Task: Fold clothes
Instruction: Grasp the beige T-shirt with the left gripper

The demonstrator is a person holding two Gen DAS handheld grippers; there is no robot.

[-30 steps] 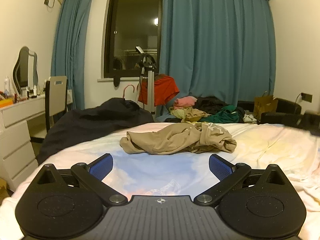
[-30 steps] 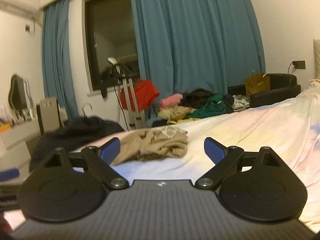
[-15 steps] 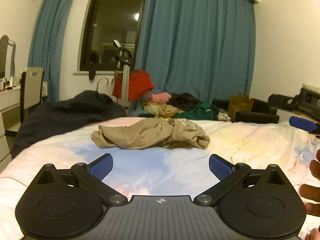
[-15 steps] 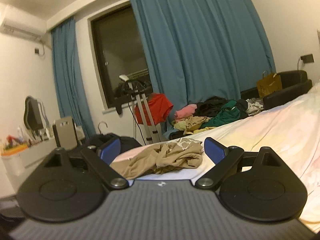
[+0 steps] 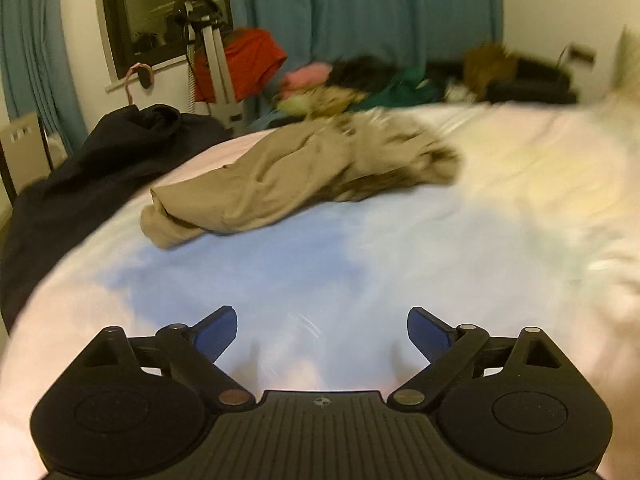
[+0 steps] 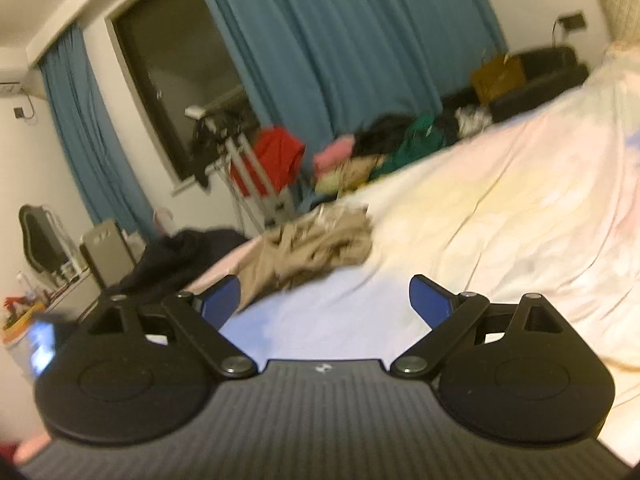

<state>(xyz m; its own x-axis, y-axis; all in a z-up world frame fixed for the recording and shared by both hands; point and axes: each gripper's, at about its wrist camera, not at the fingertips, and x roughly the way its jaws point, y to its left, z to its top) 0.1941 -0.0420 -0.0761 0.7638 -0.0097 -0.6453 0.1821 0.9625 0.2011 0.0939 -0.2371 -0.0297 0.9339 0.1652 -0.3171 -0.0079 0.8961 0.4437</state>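
Above and left of centre in my left view, the tan garment (image 5: 296, 176) lies crumpled on the bed (image 5: 360, 264), long axis lower left to upper right, ahead of both my empty tongs, left (image 5: 322, 334), jaws spread but just narrowed slightly, nearer than right (image 6: 324, 300), spread.

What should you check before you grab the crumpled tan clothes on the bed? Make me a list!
1. Left gripper empty, nothing between its blue pads: ok. Its jaws have just been closing slightly but stand wide.
2. Right gripper open and empty: ok.
3. Crumpled tan garment lying alone on the sky-print bedsheet, nothing on top: ok.
4. Black garment at the bed's edge apart from the tan one: ok.
5. A clear edge or corner of the tan garment to pinch: cannot tell, it is bunched and blurred.
6. Grippers close enough to grasp: not ok, bare sheet lies between both and the garment.
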